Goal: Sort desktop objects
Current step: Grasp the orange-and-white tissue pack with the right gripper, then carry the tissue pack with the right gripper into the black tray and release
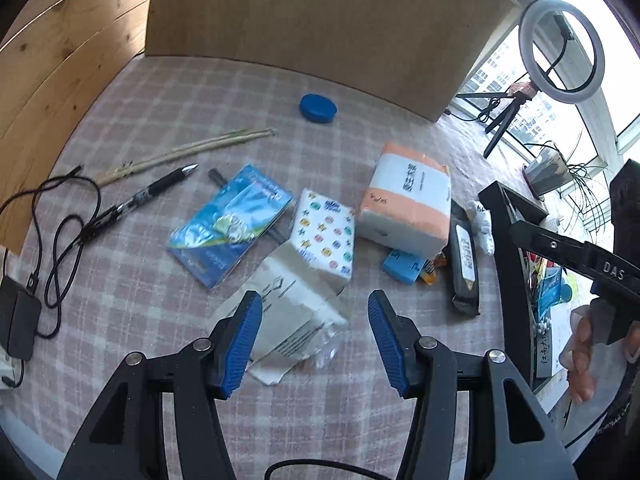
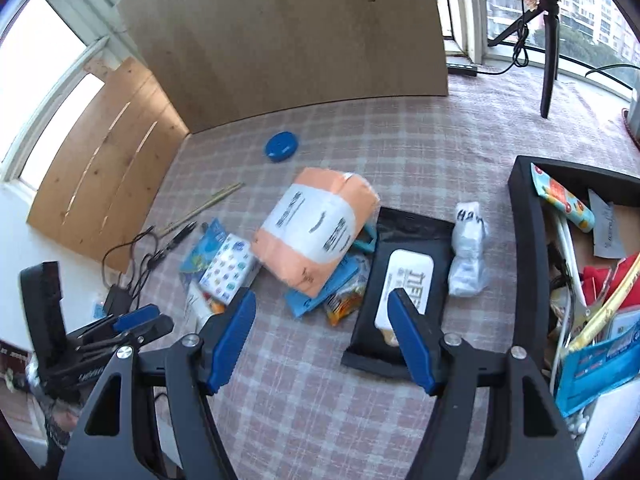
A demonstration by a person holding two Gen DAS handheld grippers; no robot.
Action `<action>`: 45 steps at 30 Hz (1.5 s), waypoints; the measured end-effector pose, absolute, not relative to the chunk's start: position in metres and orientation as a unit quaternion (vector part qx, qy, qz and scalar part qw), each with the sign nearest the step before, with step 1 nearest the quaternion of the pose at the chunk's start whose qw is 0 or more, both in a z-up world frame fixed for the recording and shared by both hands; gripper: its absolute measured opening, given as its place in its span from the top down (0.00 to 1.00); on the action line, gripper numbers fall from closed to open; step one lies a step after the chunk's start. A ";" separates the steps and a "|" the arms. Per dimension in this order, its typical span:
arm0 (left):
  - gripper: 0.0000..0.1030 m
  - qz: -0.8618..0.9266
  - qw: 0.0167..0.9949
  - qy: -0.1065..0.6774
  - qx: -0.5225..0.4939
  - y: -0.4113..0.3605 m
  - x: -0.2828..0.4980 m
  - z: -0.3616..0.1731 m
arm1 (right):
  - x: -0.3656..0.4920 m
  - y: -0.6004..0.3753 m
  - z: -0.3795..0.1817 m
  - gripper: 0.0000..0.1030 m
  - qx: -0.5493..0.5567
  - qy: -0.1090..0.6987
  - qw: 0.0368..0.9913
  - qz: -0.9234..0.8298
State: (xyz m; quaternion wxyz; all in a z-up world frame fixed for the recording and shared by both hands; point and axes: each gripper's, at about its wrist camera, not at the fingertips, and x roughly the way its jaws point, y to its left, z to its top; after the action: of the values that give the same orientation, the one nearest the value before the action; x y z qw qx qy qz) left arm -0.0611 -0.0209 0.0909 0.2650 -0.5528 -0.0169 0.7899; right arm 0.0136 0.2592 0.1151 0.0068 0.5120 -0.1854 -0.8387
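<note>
My left gripper (image 1: 315, 308) is open and empty, just above a white plastic packet (image 1: 292, 312) on the checked tablecloth. Beyond it lie a patterned tissue pack (image 1: 325, 234), a blue foil pack (image 1: 230, 222), an orange-and-white tissue pack (image 1: 406, 204), a black wet-wipe pack (image 1: 465, 258), a pen (image 1: 140, 198) and a blue round lid (image 1: 318, 108). My right gripper (image 2: 322, 308) is open and empty, between the orange-and-white pack (image 2: 316, 236) and the black wet-wipe pack (image 2: 400, 276). A small white bag (image 2: 468, 248) lies beside the wipes.
A black storage box (image 2: 528, 240) full of items stands at the right. A cardboard panel (image 2: 288, 40) stands at the back. A black charger with cable (image 1: 20, 320) lies at the left. Chopsticks (image 1: 188, 152) lie near the pen. A ring light on a tripod (image 1: 560, 52) stands far right.
</note>
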 end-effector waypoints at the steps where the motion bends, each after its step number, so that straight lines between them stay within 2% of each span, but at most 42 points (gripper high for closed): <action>1: 0.50 0.793 0.271 -0.010 -0.546 -0.012 -0.063 0.093 | 0.010 0.260 0.114 0.34 0.512 -0.180 0.001 -0.840; 10: 0.50 0.766 0.330 0.006 -0.551 0.053 -0.096 0.079 | -0.027 0.259 0.096 0.34 0.526 -0.212 0.000 -0.824; 14: 0.50 0.745 0.352 0.040 -0.566 0.072 -0.106 0.067 | -0.041 0.253 0.088 0.35 0.541 -0.200 -0.002 -0.817; 24: 0.47 0.703 0.392 0.025 -0.592 0.095 -0.124 0.052 | -0.066 0.261 0.056 0.38 0.573 -0.265 0.018 -0.775; 30: 0.45 0.711 0.387 0.003 -0.587 0.099 -0.128 0.049 | -0.074 0.256 0.049 0.38 0.570 -0.220 0.015 -0.791; 34: 0.45 0.720 0.387 0.000 -0.575 0.103 -0.126 0.051 | -0.076 0.246 0.059 0.38 0.556 -0.159 0.006 -0.816; 35: 0.45 0.720 0.389 0.001 -0.575 0.104 -0.126 0.050 | -0.078 0.243 0.059 0.42 0.558 -0.153 0.012 -0.815; 40: 0.42 0.718 0.389 -0.022 -0.577 0.102 -0.130 0.045 | -0.084 0.243 0.059 0.49 0.563 -0.158 0.019 -0.811; 45: 0.43 0.724 0.388 -0.026 -0.569 0.101 -0.127 0.055 | -0.080 0.247 0.065 0.50 0.558 -0.175 0.027 -0.810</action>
State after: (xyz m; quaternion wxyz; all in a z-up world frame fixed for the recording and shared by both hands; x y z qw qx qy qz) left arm -0.1273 0.1008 0.0547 0.3883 -0.5694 -0.0262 0.7241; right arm -0.0800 0.2475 0.0652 0.0272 0.5584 -0.1754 -0.8104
